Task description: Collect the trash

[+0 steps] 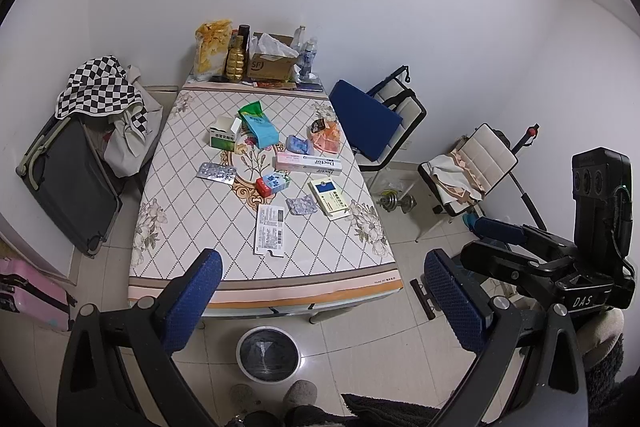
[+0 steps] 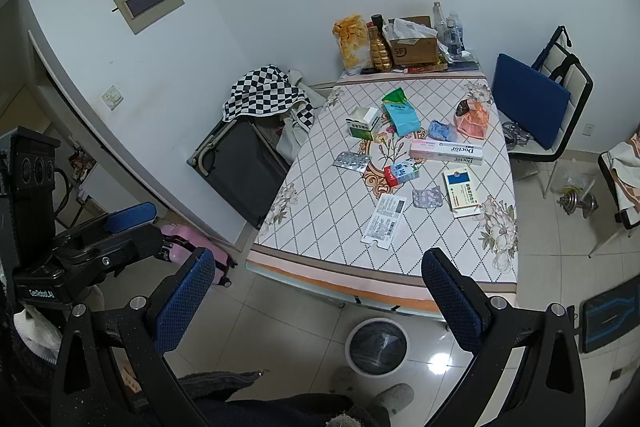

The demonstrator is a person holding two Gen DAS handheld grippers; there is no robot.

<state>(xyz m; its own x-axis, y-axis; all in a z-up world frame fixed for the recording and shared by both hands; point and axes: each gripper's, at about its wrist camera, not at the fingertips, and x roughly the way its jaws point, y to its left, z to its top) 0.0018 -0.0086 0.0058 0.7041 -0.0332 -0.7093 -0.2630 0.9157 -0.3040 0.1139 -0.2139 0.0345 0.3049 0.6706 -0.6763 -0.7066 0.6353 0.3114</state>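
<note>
Litter is scattered over the patterned table (image 1: pixel 192 219) (image 2: pixel 320 227): a paper slip (image 1: pixel 270 230) (image 2: pixel 385 221), blister packs (image 1: pixel 216 172) (image 2: pixel 352 161), a pink Doctor box (image 1: pixel 309 163) (image 2: pixel 446 150), a red and blue carton (image 1: pixel 273 183) (image 2: pixel 401 173), a yellow and blue box (image 1: pixel 330 198) (image 2: pixel 462 191), a teal pouch (image 1: pixel 258 125) (image 2: pixel 401 117) and an orange wrapper (image 1: pixel 326 137) (image 2: pixel 473 119). A round bin (image 1: pixel 268 353) (image 2: pixel 377 347) with a black liner stands on the floor before the table. My left gripper (image 1: pixel 320 303) is open and empty above the near edge. My right gripper (image 2: pixel 316 303) is open and empty too.
A cardboard box (image 1: pixel 272 61), snack bag (image 1: pixel 212 49) and bottles crowd the table's far end. An open suitcase (image 1: pixel 76 187) with checkered cloth lies left. Chairs (image 1: pixel 384 123) and dumbbells (image 1: pixel 396 203) stand right. A pink case (image 1: pixel 28 297) sits on the floor. A person's slippered feet (image 1: pixel 276 395) are near the bin.
</note>
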